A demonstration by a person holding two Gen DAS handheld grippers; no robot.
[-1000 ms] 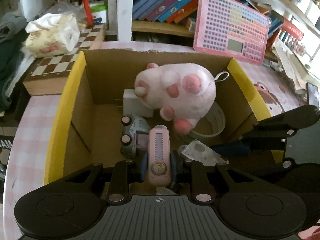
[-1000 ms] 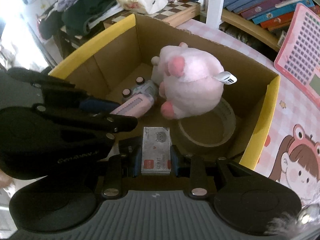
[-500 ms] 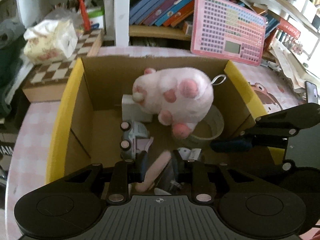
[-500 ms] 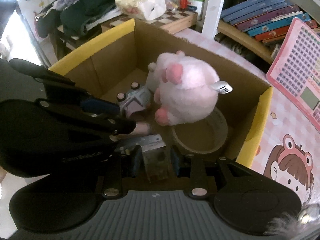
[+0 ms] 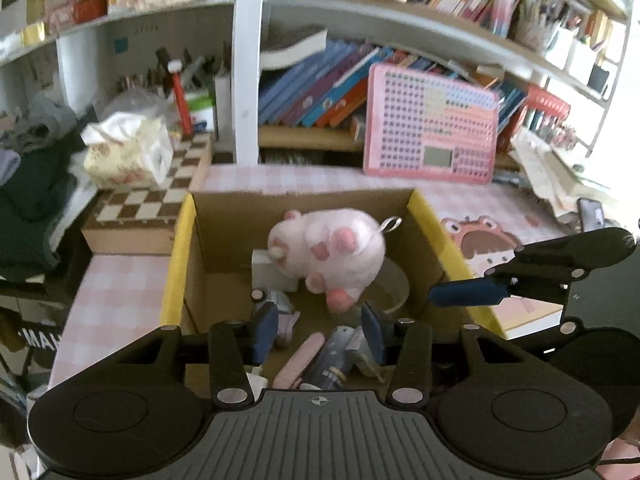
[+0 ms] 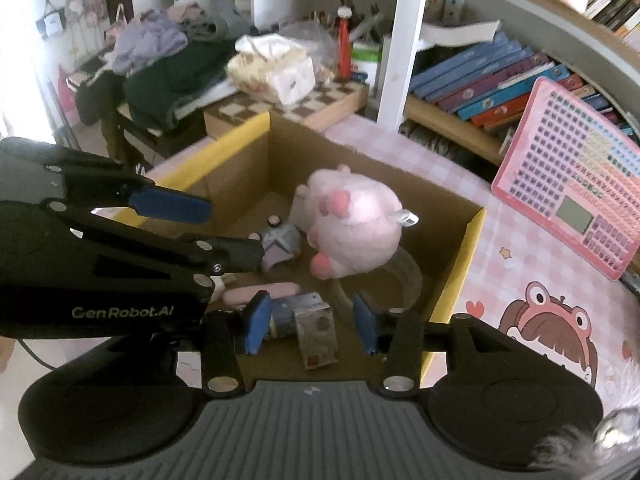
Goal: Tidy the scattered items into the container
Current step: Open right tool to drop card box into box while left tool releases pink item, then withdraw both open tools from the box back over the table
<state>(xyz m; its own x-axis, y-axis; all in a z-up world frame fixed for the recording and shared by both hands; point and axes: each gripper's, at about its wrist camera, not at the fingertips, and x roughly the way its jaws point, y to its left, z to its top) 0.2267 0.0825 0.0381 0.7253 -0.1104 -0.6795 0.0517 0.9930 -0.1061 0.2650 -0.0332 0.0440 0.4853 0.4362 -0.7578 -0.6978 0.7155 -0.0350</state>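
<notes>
A: How do the jaws stand over the cardboard box (image 5: 188, 272)?

B: The left gripper (image 5: 320, 330) has just been opening; its jaws are parted and empty, with the pink pen case (image 5: 300, 360) lying loose on the box floor below them. The right gripper (image 6: 310, 322) has just been opening too; its jaws are apart, gripping nothing, and the small printed packet (image 6: 318, 330) lies in the box beneath the gap.

A: What else is in the box?

B: A pink plush toy (image 6: 352, 224) fills the middle, resting on a tape roll (image 6: 404, 276). A toy car (image 6: 280, 238) sits beside the plush, towards the box's yellow-edged left wall.

A: And outside it?

B: On the desk (image 6: 520, 264) behind the box leans a pink toy tablet (image 5: 430, 124); a tissue pack (image 5: 128, 152) sits on a chessboard beyond the left wall.
</notes>
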